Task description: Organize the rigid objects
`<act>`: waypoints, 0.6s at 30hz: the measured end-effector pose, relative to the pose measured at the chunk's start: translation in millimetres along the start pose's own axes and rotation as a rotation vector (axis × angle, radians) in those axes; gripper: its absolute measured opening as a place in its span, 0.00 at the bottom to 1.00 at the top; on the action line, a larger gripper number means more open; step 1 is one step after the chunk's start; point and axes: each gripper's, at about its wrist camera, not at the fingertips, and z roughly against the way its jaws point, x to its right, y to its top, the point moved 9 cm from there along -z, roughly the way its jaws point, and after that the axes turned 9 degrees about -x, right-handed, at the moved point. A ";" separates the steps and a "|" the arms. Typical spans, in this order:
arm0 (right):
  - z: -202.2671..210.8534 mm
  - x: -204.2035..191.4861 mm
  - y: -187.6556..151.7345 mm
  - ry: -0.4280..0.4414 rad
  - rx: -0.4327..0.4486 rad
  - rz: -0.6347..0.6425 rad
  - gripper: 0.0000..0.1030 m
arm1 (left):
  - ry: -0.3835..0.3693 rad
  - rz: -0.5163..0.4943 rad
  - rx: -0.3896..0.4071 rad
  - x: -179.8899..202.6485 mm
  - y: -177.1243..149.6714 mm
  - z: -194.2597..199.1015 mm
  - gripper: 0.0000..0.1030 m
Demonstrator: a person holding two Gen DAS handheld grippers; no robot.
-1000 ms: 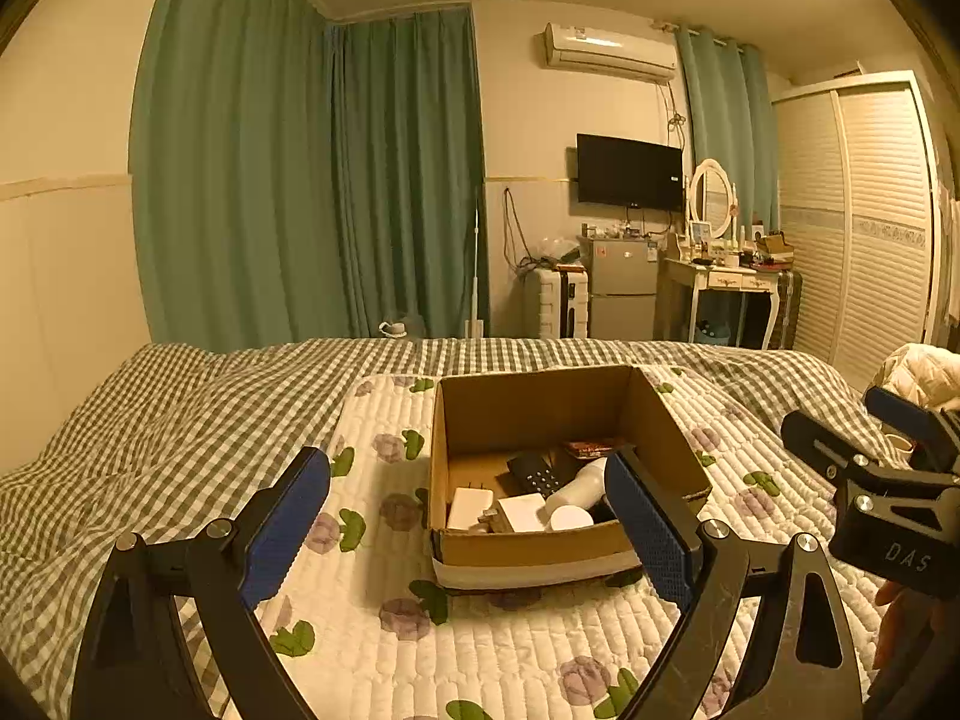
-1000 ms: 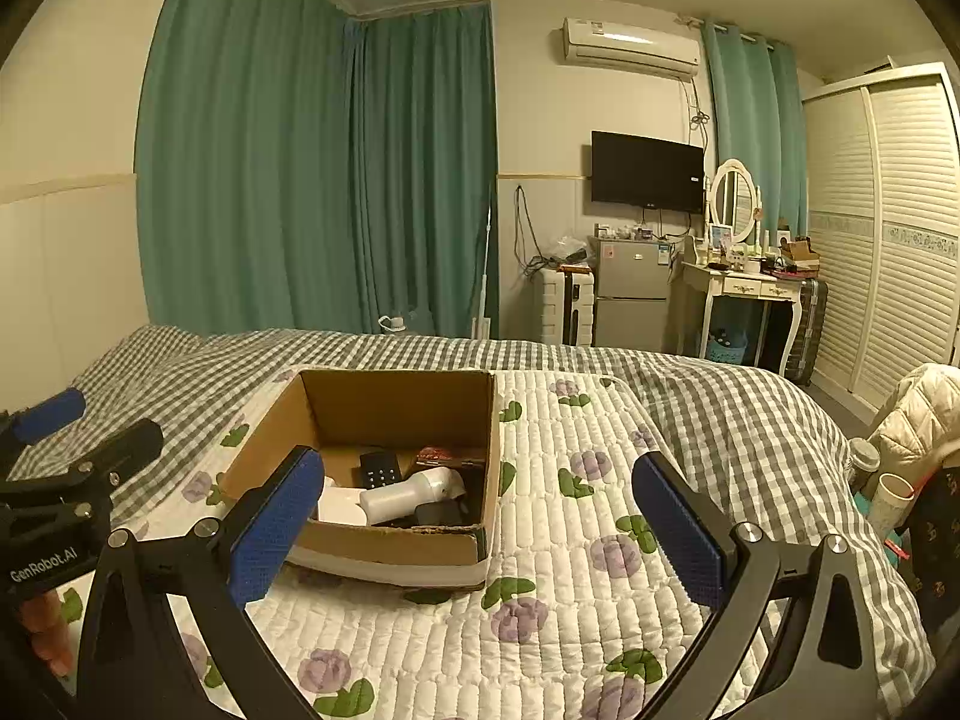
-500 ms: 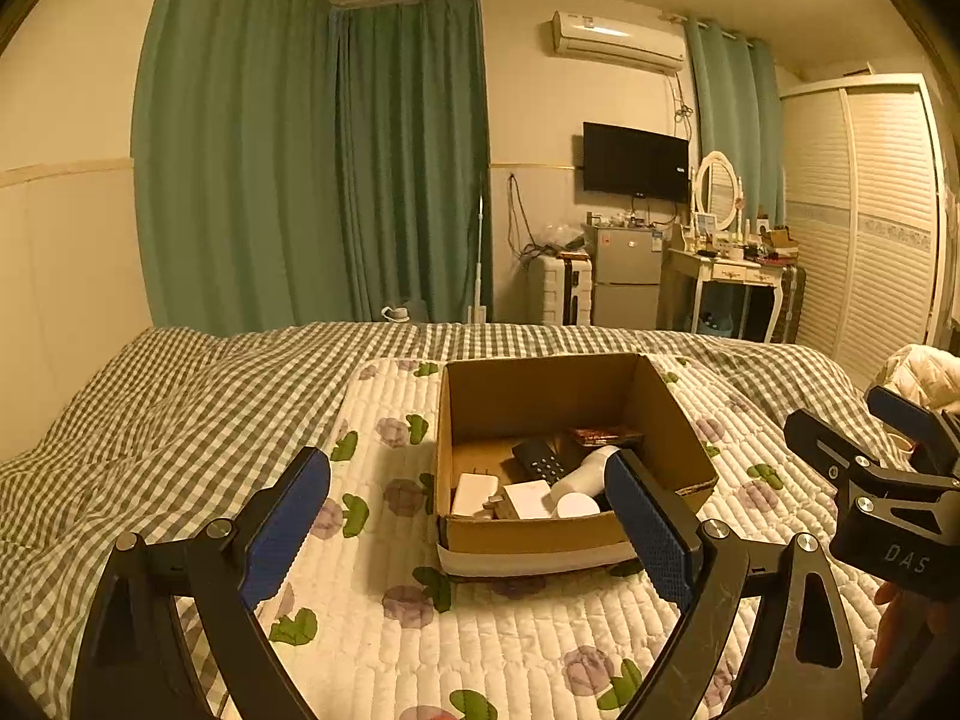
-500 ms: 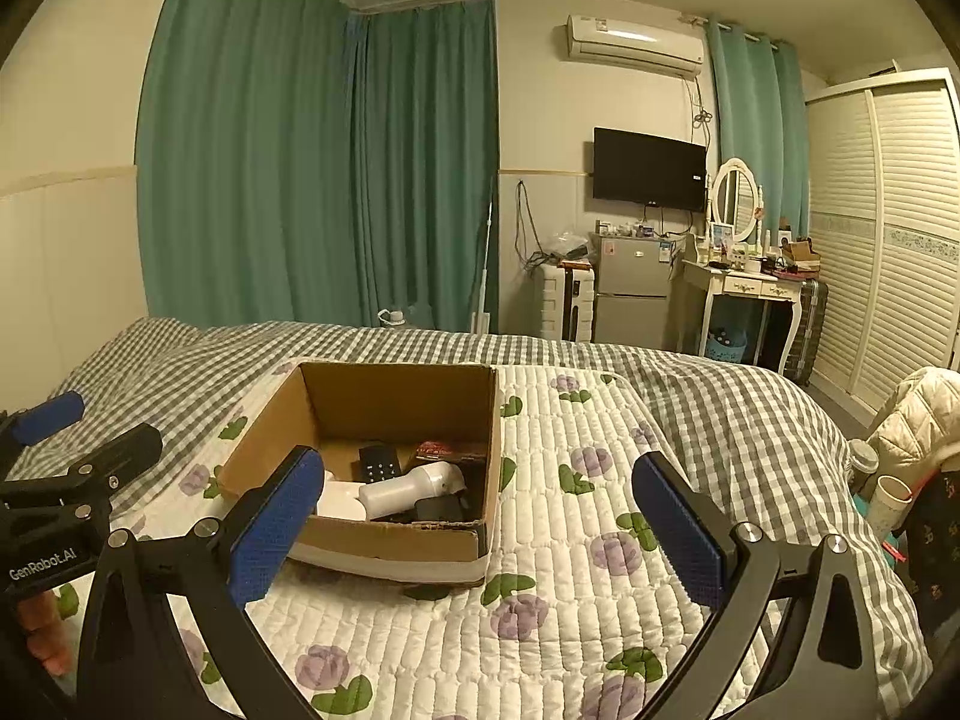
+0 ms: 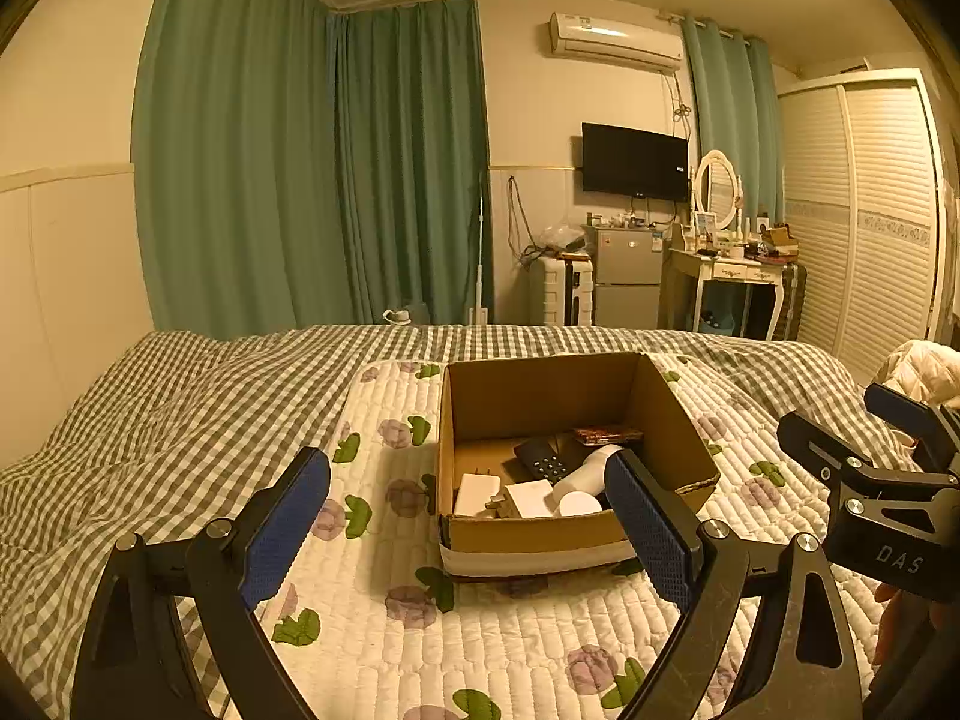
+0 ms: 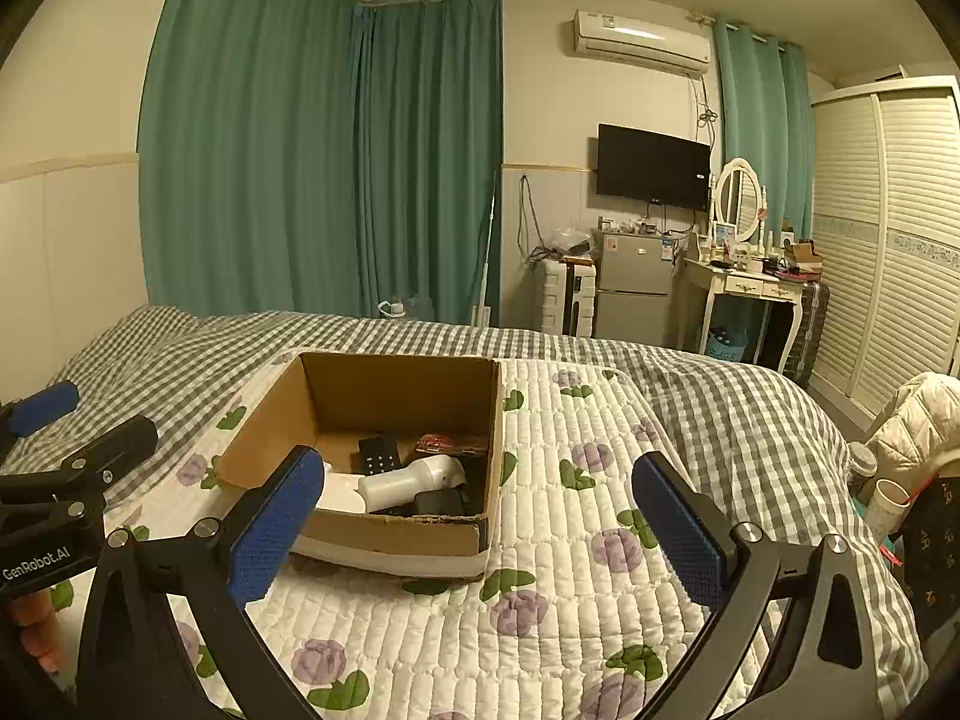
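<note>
An open cardboard box point(image 5: 534, 534) stands on the flowered quilt; it also shows in the right wrist view point(image 6: 396, 531). Inside lie a white bottle point(image 5: 585, 471) point(image 6: 414, 480), a black remote point(image 5: 540, 461) point(image 6: 379, 456), a white charger point(image 5: 477, 493), a white box point(image 5: 529, 498) and a dark red packet point(image 5: 606, 435) point(image 6: 453, 443). My left gripper point(image 5: 471, 519) is open and empty, held just short of the box's near wall. My right gripper point(image 6: 480, 513) is open and empty, near the box's right front corner. Each gripper shows at the edge of the other's view.
The quilt point(image 6: 570, 588) lies over a grey checked bedspread point(image 5: 150, 420). Beyond the bed stand green curtains point(image 5: 312, 180), a small fridge point(image 5: 627, 276), a dressing table point(image 5: 732, 276) and a wardrobe point(image 5: 870, 210). A cream jacket point(image 6: 918, 420) and cups point(image 6: 888, 501) lie at the right.
Both grippers have pulled back and tilted up slightly; the box sits a little farther and lower in both views. Both stay open and empty.
</note>
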 end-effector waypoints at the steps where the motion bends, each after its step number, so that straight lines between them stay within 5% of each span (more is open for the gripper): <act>1: 0.3 0.1 -0.2 -0.001 0.000 -0.001 1.00 | 0.003 0.000 0.000 -0.8 0.4 0.3 0.92; 18: 1.5 2.3 0.3 -0.002 -0.001 -0.003 1.00 | 0.009 -0.001 -0.001 -4.9 0.1 0.3 0.92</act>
